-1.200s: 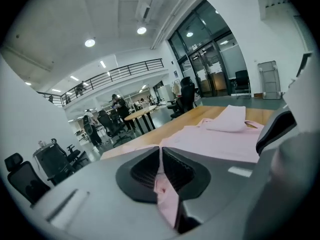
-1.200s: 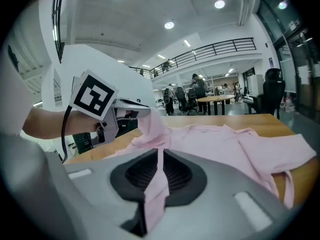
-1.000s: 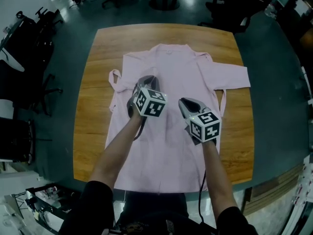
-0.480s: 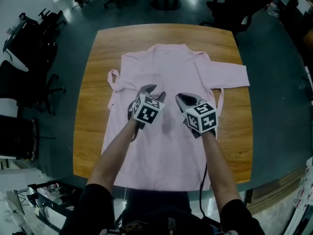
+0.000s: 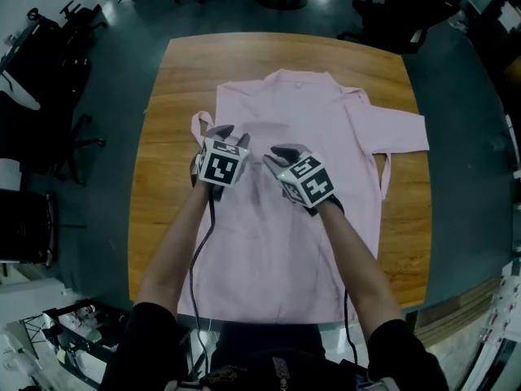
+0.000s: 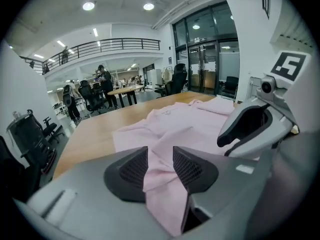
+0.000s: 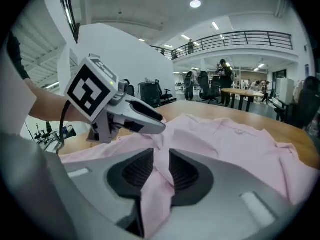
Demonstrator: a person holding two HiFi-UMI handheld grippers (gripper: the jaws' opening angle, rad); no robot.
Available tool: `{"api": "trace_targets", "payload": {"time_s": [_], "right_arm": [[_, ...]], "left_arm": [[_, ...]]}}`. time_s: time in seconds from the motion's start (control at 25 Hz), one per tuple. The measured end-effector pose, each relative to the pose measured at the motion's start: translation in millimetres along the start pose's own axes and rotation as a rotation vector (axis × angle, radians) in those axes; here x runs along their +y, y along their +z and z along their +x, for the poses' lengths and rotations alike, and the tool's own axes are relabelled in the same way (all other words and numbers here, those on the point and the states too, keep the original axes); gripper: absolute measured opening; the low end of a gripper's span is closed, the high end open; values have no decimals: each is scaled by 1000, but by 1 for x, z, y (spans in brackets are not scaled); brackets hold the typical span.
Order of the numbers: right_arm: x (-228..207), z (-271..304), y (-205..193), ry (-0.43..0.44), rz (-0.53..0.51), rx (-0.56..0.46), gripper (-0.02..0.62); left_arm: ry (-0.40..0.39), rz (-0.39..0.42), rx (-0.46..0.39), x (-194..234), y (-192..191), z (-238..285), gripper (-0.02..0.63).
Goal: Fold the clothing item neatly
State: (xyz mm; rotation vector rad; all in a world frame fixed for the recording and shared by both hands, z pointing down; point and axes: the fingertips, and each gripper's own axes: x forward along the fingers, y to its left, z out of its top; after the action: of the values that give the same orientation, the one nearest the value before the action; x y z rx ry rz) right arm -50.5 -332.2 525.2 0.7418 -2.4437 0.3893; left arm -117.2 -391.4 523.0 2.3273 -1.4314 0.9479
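pink is the one bright colour here: a pale pink cloth garment [image 5: 326, 129] lies spread flat on the rectangular wooden table [image 5: 175, 80], its collar [image 5: 297, 76] toward the table's far edge and its hem hanging over the near edge. one long sleeve [image 5: 399, 129] stretches toward the table's right edge, and a narrow pink tie strip [image 5: 196, 125] loops out toward the left edge. above the table's left half, the left gripper [image 6: 160, 155] has a raised fold of the fabric between its ribbed black pads; its jaws have just been closing, and the pads press the fold from both sides. just beside it, nearer the table's middle, the right gripper [image 7: 161, 160] pinches another upright ridge of the fabric; its jaws have just been opening a little, yet the cloth fills the narrow gap and touches both pads. each gripper carries a white cube with black square markers [image 5: 222, 163], and a thin black cable [image 5: 195, 259] trails back over the table's near edge. dark floor [image 5: 73, 243] surrounds the table, with black office chairs [image 5: 57, 23] beyond its far left corner.
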Motion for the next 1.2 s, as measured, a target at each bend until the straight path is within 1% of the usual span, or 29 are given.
{"api": "trace_targets", "payload": {"time_s": [0.08,0.2,0.32,0.36,0.4,0.44,0.48,0.6,0.68,0.76,0.84,1.04,1.2], "right_arm": [[11,21,2,13,-31,29,113],[17,48,-1,-10,-98,93,159],[11,65,-15,-50,-126,184,162],[8,65,-19,-63,-120,203,151],[4,63,-19,-77,-110,206,108],[0,60,-17,-94,-97,198,64],[-4,55,-14,-115,-83,179,45],[-21,31,2,-201,-34,89,40],[-38,5,9,-276,27,34,40],[-56,-21,10,-349,90,-11,40],[-71,-44,2,-399,147,-35,40],[-100,-79,-29,-455,274,-59,41],[-112,-90,-55,-426,333,-40,63]], "left_arm": [[-10,-18,3,14,-8,7,166],[-42,-23,6,27,-16,17,158],[-67,-42,15,30,-25,25,158],[-77,-42,22,29,-27,26,158],[-86,-35,32,27,-29,28,151],[-96,-24,42,26,-31,29,147],[-104,-14,51,25,-34,31,147],[-115,-12,72,27,-40,31,147],[-114,-10,89,27,-42,31,141],[-108,-3,116,27,-47,32,138],[-101,5,152,25,-54,34,138],[-49,22,191,26,-54,36,138],[24,37,217,28,-49,32,138]]}}
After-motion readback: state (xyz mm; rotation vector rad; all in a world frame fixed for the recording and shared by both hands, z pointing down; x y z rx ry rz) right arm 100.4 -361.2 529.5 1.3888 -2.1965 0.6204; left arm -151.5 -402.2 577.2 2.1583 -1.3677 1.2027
